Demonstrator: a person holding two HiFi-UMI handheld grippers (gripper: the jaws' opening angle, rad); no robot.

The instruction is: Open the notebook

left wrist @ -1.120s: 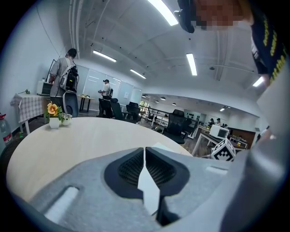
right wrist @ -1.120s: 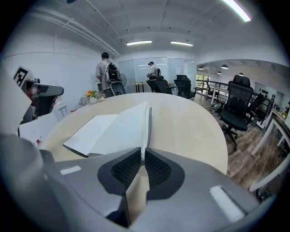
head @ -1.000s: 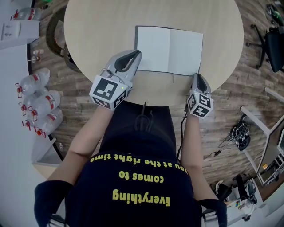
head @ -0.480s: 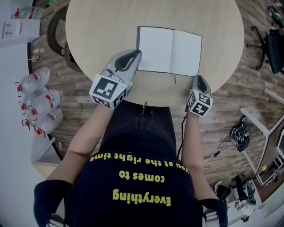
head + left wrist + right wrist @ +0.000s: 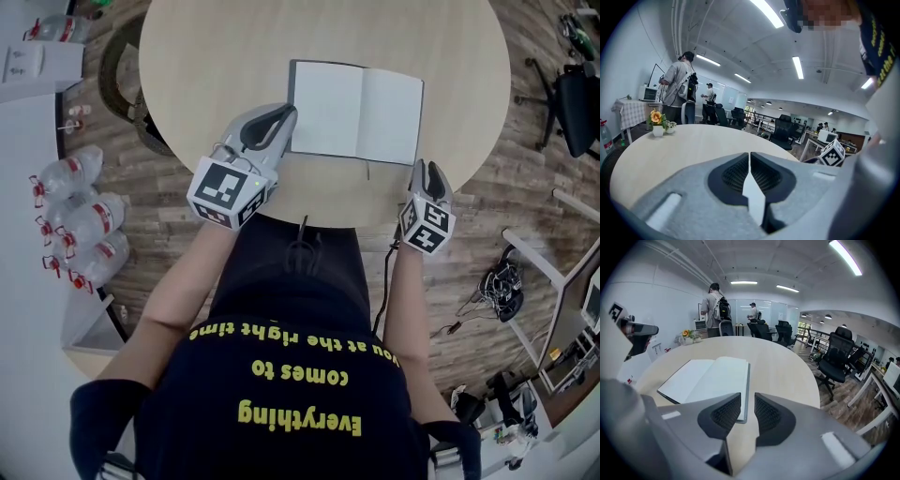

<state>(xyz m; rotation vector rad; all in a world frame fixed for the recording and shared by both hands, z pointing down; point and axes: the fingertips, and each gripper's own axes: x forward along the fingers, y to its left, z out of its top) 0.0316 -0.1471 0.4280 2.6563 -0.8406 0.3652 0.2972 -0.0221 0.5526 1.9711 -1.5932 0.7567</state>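
The notebook [image 5: 356,111] lies open and flat on the round wooden table [image 5: 216,66], white pages up. My left gripper [image 5: 286,115] rests at the notebook's near left edge with its jaws shut. In the left gripper view [image 5: 750,161] the pads meet, and a white sliver shows in the gap behind them. My right gripper [image 5: 420,169] is just off the near right corner of the notebook [image 5: 708,378]. Its jaws are opening with a narrow gap [image 5: 747,411], and nothing is pressed between the pads.
A small flower pot [image 5: 657,124] stands at the table's far side. Water bottles [image 5: 84,220] lie on the floor at the left. An office chair [image 5: 577,103] and loose cables [image 5: 502,286] are at the right. People [image 5: 679,89] stand in the background.
My right gripper has drawn back a little from the notebook's near right corner and its jaws have parted. The left gripper has stayed put.
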